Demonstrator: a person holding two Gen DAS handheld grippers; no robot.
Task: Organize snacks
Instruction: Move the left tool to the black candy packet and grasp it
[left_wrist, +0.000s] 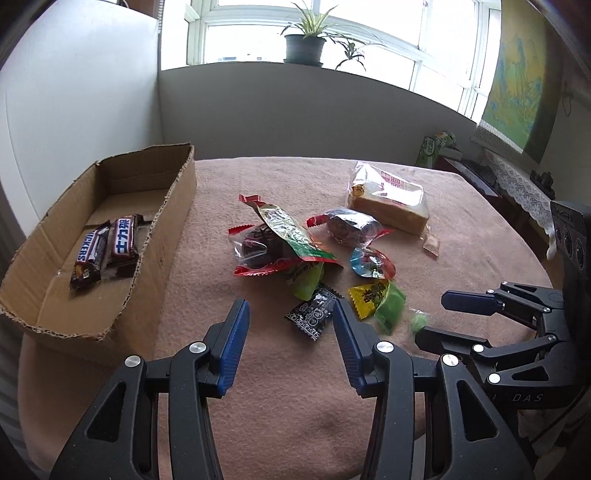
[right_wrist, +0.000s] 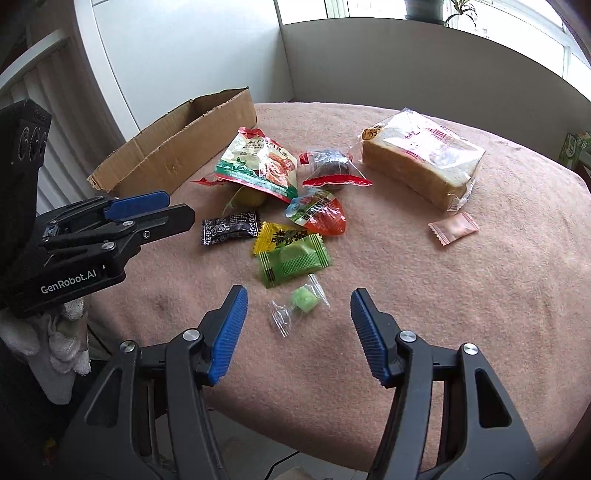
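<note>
Two Snickers bars (left_wrist: 105, 249) already lay in the cardboard box (left_wrist: 162, 236); roughly ten snacks were left loose on the pink-covered table (right_wrist: 461, 295), among them the bagged bread (right_wrist: 421, 162) and a black candy (left_wrist: 312, 314). Both claws were parted and empty, the left gripper (left_wrist: 291, 339) near the black candy, the right gripper (right_wrist: 297, 332) over a small green sweet (right_wrist: 304, 301).

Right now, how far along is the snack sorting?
Early. Done: two Snickers bars lie in the cardboard box. In hand: nothing; left gripper and right gripper are both open and empty. Left: the bread pack, black candy, green candy and the other wrappers on the table.
</note>
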